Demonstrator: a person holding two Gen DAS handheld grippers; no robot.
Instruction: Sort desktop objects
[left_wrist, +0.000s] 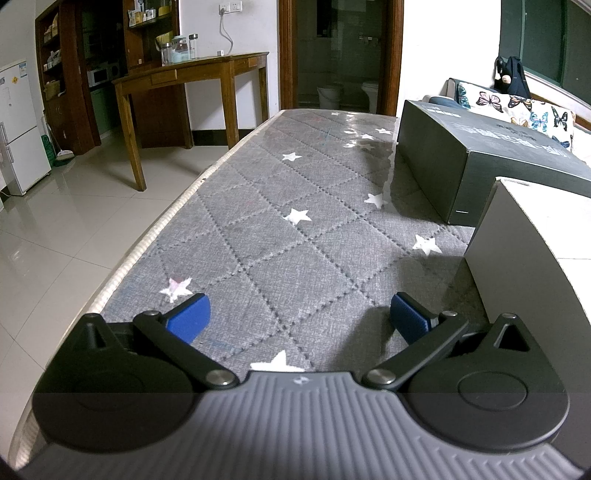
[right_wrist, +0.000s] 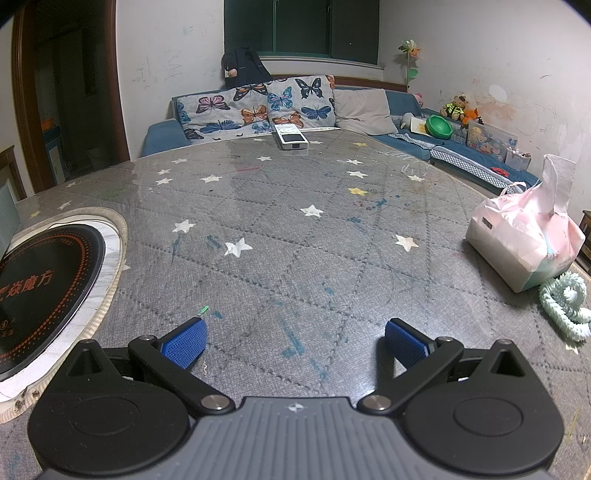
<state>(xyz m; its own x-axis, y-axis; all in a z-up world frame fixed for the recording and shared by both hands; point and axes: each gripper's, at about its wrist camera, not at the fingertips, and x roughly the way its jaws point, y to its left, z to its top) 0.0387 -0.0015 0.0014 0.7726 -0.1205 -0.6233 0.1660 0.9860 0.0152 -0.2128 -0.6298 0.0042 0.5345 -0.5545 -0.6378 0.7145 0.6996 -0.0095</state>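
The left gripper hangs low over the grey quilted, star-printed table cover, its blue-padded fingers spread wide with nothing between them. At about two o'clock from it, a dark rectangular box lies closed on the cover; its contents cannot be seen. Nearer, at three o'clock, a pale grey box stands just beside the right finger, its white top visible but its inside hidden. Whether the two boxes touch cannot be told.

The right gripper is likewise wide open and empty, hovering above the same cover, which here shows blue scribbles. At twelve o'clock, well apart at the far edge of the table, a white remote control lies flat. At two to three o'clock sits a soft pack of tissues in pink wrapping, one tissue standing up out of its top. Just beside the pack, at its near right corner, lies a mint-green coiled toy; it appears to touch the pack. At nine o'clock, a round black cooktop with orange dots and lettering is set into a pale ring in the table.
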